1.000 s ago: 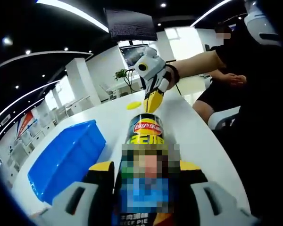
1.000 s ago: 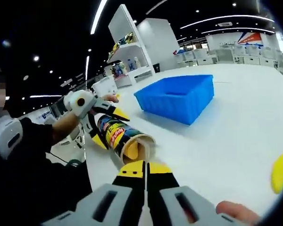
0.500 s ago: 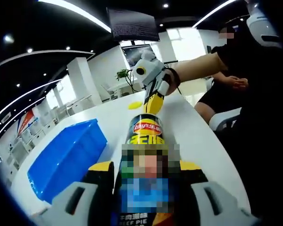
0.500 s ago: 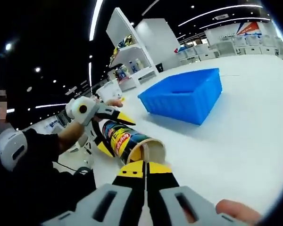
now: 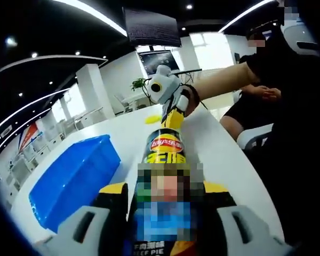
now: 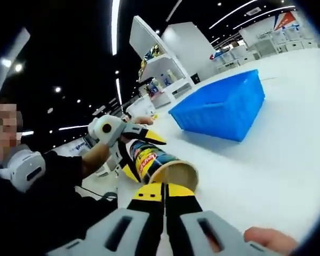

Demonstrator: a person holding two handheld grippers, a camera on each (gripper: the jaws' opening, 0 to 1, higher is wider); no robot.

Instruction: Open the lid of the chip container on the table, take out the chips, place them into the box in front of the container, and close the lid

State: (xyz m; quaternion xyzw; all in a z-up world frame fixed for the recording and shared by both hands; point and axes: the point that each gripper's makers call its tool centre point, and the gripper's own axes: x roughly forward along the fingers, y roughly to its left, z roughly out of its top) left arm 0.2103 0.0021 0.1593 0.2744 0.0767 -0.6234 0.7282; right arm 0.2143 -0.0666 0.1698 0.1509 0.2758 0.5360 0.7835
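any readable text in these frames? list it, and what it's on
"BEEF PIE": bottom of the chip can, held in the left gripper; the first letters are cut off.
Red Lay's-style logo on the can: its characters are too blurred to read.
Large yellow characters under the logo: not legible.
Label on the can in the right gripper view: blurred.
Wall screen and red banner: too small to read.

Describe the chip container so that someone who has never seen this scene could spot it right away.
Start at the white table, where a blue box stands. Beside the box, the left gripper holds the chip container off the table, tilted. It is a tall yellow and black tube with a red logo, its open mouth facing the right gripper.
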